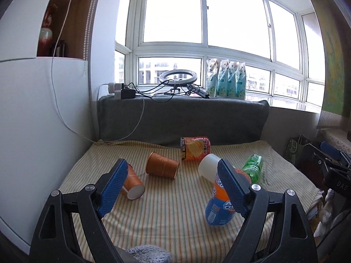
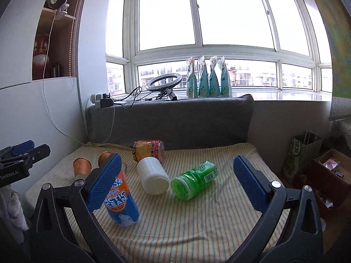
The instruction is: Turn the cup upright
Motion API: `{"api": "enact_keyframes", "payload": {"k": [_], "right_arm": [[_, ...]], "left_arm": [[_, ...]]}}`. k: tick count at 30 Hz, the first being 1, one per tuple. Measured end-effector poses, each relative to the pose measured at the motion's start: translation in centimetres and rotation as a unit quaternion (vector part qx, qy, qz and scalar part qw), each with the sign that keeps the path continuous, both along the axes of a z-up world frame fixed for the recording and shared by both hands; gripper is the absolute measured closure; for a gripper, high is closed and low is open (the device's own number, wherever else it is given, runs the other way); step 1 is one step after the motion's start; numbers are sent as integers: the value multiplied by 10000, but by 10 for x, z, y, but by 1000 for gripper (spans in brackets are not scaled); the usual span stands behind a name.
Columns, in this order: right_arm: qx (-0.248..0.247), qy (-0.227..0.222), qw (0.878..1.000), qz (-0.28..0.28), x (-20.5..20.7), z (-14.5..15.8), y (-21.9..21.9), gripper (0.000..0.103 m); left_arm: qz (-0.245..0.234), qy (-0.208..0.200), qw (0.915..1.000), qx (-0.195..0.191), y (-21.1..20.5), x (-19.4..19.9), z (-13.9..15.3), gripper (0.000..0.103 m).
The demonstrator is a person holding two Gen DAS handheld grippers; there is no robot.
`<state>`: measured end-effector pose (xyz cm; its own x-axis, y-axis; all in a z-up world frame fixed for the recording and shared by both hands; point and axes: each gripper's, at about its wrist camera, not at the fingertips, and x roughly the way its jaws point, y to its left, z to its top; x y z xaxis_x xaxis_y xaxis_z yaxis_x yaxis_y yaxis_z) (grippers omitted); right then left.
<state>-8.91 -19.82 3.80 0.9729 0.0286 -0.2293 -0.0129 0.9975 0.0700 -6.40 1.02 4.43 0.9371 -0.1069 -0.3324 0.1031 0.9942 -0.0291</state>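
1. Left gripper [image 1: 173,185]: jaws spread wide, nothing between the pads, held above the striped cloth [image 1: 166,208]. Its body also shows at the left edge of the right wrist view [image 2: 22,153].
2. Right gripper [image 2: 183,184]: jaws also wide apart, gripping nothing, over the cloth [image 2: 197,219]; seen at the far right of the left wrist view [image 1: 331,160].
3. Two orange paper cups, both on their sides, on the left part of the cloth. Near cup [image 1: 133,183] lies w/ white mouth toward the left cam, partly behind the left pad. Far cup [image 1: 162,165] lies just beyond it, apart, mouth pointing right. In the right wrist view both [image 2: 82,166] [image 2: 105,156] sit behind the left blue pad.
4. Blue-orange bottle [image 2: 121,199] [image 1: 217,208], tilted, base on the cloth, top hidden behind a pad in each view.
5. White container [image 2: 153,175] [image 1: 208,166] on its side, mid-cloth, just beside the green bottle [image 2: 194,180] [image 1: 253,165], also lying down.
6. Orange-label can [image 2: 149,150] [image 1: 195,148] on its side at the back, near the grey cushion [image 2: 171,120].
7. Windowsill behind: ring light [image 2: 163,82], chargers w/ cables, four teal pouches [image 2: 208,79].
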Motion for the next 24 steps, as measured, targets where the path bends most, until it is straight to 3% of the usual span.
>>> {"api": "enact_keyframes", "payload": {"k": [24], "right_arm": [[67,5,10000,-19,-2,-2,-1,0]], "left_arm": [[-19,-63,10000,35,-3,-5,1,19]]}}
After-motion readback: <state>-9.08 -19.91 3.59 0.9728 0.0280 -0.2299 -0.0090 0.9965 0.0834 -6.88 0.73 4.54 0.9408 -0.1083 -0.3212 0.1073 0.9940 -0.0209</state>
